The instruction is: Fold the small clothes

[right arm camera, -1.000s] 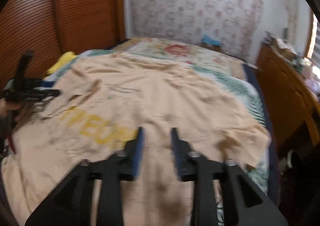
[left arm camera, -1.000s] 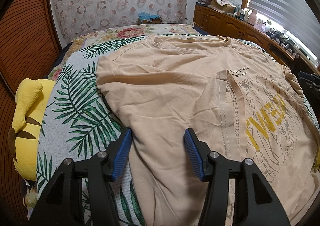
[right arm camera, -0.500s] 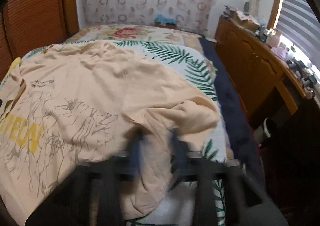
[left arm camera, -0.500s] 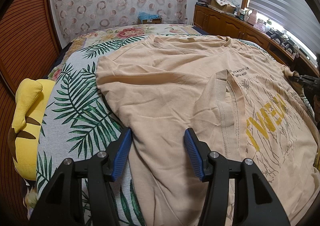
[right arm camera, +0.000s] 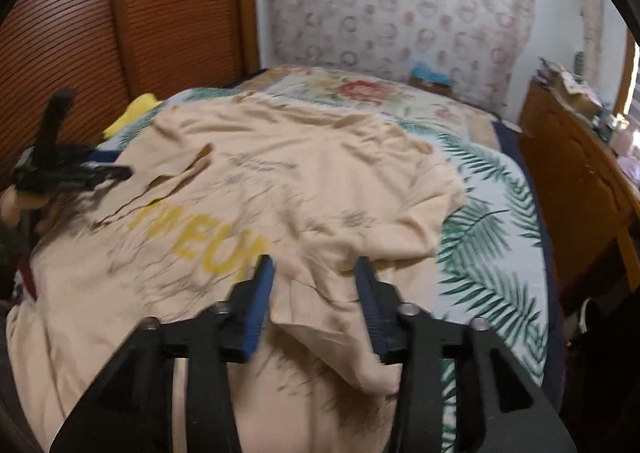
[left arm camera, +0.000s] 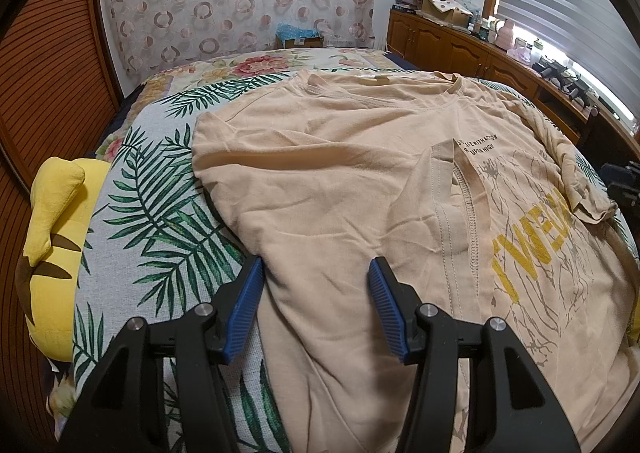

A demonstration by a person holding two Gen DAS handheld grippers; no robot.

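shirt: beige T-shirt (left arm camera: 340,181) spread on bed (left arm camera: 160,213), left sleeve folded in over the print, right sleeve bunched at far edge, likely next to fold | left tongs (left arm camera: 316,277): released, low over left hem | right tongs (right arm camera: 316,273): released, empty, over right side; view blurred

The peach-beige cotton T-shirt (left arm camera: 328,189) spread on the bed carries the only legible print. Two short lines of small black capitals (left arm camera: 478,145) sit on its chest; the visible ends read roughly "WITH ACTION" above "UPON HIGH", their beginnings covered by a folded-over sleeve. Below them, large yellow block letters (left arm camera: 536,249) run across a grey crackle graphic, seen at an angle and partly hidden, not reliably readable. In the right wrist view the same yellow lettering (right arm camera: 200,245) is motion-blurred, apparently "…NEU…".
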